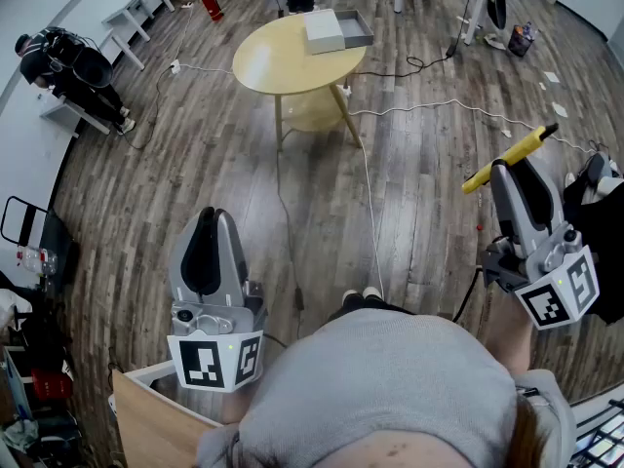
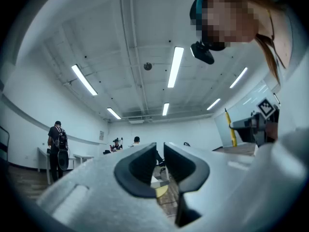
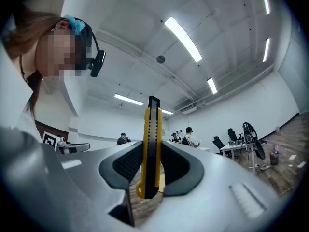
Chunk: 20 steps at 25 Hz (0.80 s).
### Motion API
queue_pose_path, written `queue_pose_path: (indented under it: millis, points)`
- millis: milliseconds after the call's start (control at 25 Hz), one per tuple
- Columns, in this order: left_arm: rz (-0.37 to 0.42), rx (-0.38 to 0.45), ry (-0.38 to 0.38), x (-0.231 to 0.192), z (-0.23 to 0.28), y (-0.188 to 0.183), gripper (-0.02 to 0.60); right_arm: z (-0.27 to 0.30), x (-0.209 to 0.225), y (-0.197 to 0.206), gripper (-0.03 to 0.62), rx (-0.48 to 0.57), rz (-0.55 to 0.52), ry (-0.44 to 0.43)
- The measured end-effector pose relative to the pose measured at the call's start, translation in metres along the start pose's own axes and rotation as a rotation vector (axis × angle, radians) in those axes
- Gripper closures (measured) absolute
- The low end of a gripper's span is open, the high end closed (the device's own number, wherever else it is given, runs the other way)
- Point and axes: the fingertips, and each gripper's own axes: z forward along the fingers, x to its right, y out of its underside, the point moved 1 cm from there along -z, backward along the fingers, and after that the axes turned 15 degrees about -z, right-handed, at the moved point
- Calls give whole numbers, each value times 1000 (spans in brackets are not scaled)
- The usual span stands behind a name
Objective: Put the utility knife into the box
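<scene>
Our right hand-held gripper [image 1: 508, 171] is clamped on the utility knife [image 1: 534, 142] at the right edge of the head view. The knife lies crosswise to the jaws, its long axis slanting from lower left to upper right. The box [image 1: 333, 29] sits on the round tabletop [image 1: 273, 64] at upper centre, well apart, up and left of the knife, so we judge a long carry that way comes next. Our left hand-held gripper [image 1: 211, 216], lower left, is closed on nothing.
</scene>
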Motion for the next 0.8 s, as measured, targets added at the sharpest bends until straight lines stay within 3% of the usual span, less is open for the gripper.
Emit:
queue_pose_path:
  millis: [360,800]
  points:
    - [-15,-14,-13,-1,-5,5,549,2,-8,13,473,-60,-44,-7]
    - [-6,-14,-20,4,2,4,554,3,2,1,473,9,3,-22]
